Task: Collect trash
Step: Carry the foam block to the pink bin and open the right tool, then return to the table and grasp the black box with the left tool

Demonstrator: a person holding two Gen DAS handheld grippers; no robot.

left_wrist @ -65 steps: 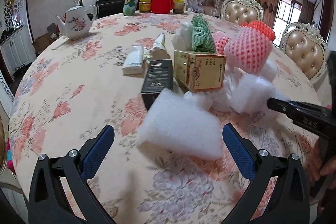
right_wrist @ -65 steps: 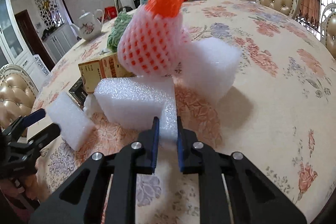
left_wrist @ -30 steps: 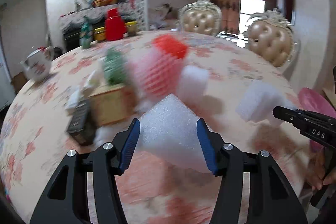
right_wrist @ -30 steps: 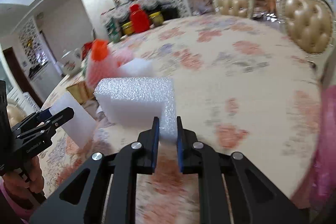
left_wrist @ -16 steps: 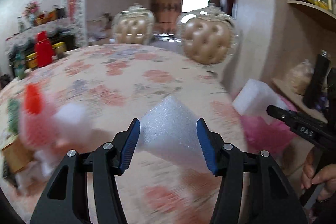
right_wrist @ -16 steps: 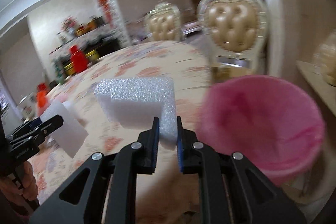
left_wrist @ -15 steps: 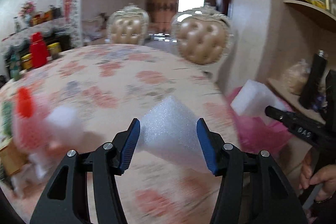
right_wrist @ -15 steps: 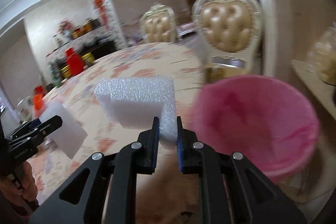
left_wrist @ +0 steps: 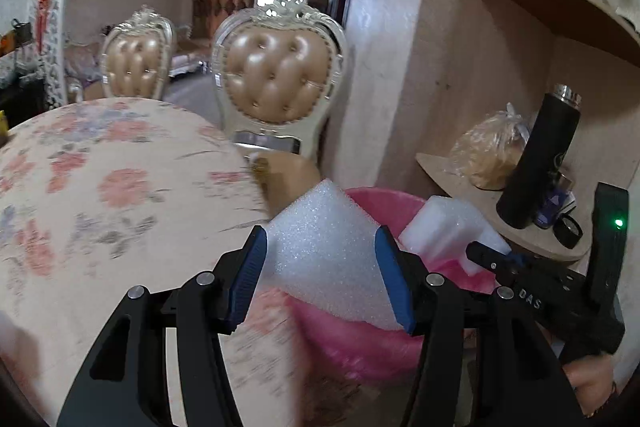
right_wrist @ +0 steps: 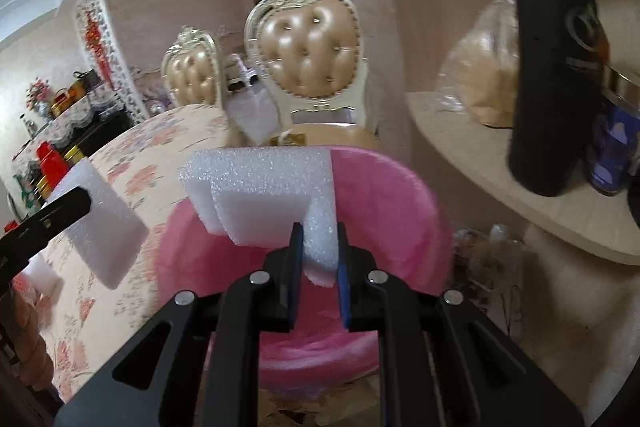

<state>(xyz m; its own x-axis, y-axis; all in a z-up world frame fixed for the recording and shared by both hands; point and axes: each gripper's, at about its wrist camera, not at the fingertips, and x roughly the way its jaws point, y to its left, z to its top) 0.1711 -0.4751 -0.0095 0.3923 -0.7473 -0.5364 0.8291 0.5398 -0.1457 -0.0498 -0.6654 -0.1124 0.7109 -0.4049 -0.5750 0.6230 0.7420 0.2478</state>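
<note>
Left gripper (left_wrist: 320,275) clamps a foam block (left_wrist: 324,251); right gripper (right_wrist: 318,267) clamps an L-shaped foam piece (right_wrist: 264,195), both above the pink-lined bin (right_wrist: 392,211), contents unclear.

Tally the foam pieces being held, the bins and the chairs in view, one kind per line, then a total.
Foam pieces: 2, a block and an L-shaped piece
Pink bins: 1
Padded chairs: 2
Total: 5

I saw the pink bin's (right_wrist: 400,211) mouth open beneath me. The table (left_wrist: 100,187) edge crowded its left, the shelf (right_wrist: 500,179) and black bottle (right_wrist: 552,59) hemmed the right, a chair (right_wrist: 312,47) stood behind.
</note>
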